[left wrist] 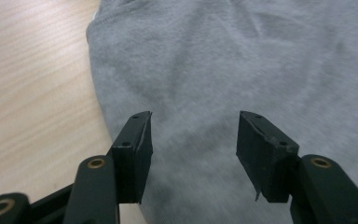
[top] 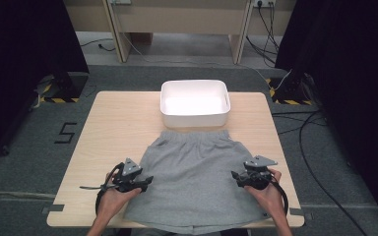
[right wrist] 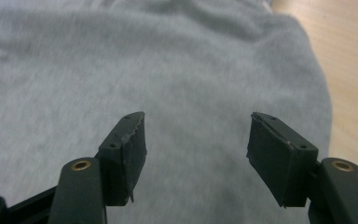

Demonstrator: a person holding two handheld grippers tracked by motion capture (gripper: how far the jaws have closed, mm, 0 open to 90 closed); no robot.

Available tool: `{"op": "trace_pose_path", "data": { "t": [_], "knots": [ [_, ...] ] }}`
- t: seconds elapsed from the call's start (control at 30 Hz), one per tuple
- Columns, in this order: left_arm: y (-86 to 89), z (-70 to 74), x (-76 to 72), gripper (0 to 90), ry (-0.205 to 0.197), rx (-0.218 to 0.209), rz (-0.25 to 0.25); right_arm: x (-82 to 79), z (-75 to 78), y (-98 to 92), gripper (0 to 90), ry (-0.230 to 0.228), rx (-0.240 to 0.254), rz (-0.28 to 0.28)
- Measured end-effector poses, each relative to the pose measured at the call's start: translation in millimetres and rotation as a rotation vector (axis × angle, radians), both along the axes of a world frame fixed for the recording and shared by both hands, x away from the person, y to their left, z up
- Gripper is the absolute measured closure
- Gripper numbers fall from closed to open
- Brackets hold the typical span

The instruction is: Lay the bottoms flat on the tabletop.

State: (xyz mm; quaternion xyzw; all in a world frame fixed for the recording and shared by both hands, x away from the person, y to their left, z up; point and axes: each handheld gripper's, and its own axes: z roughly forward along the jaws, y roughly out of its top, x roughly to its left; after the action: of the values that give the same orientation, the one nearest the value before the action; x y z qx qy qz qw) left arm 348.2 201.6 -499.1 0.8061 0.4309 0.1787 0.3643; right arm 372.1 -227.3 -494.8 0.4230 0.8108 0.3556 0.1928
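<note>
A pair of grey shorts is seen spread flat on the near half of a light wooden table, its lower hem hanging slightly over the near edge. The left gripper is held over the shorts' left edge and the right gripper over the right edge; in both gripper views the jaws stand apart with only cloth beneath them, nothing grasped, so both are released. Beyond the waistband, a white bin is set just beside the shorts at the table's far edge. The table stands on grey carpet, with cables trailed at the right. Black curtains are noted at both sides.
</note>
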Motion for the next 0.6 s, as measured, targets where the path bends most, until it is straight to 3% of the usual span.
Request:
{"op": "trace_pose_path", "data": {
  "t": [0.17, 0.33, 0.6],
  "knots": [
    [-6.9, -9.5, 18.0, 44.0, 0.017, -0.018, 0.01, 21.3, -1.7, 8.0, 36.5, 0.019, -0.006, 0.001],
    [-11.2, -14.0, 24.3, 43.9, 0.009, -0.006, 0.01, 34.3, -9.5, 18.0, 36.0, 0.043, -0.059, 0.006],
    [-14.8, -14.0, 30.6, 44.0, 0.006, 0.012, 0.017, 45.3, -12.9, 18.2, 36.2, 0.044, -0.033, -0.018]
  ]
}}
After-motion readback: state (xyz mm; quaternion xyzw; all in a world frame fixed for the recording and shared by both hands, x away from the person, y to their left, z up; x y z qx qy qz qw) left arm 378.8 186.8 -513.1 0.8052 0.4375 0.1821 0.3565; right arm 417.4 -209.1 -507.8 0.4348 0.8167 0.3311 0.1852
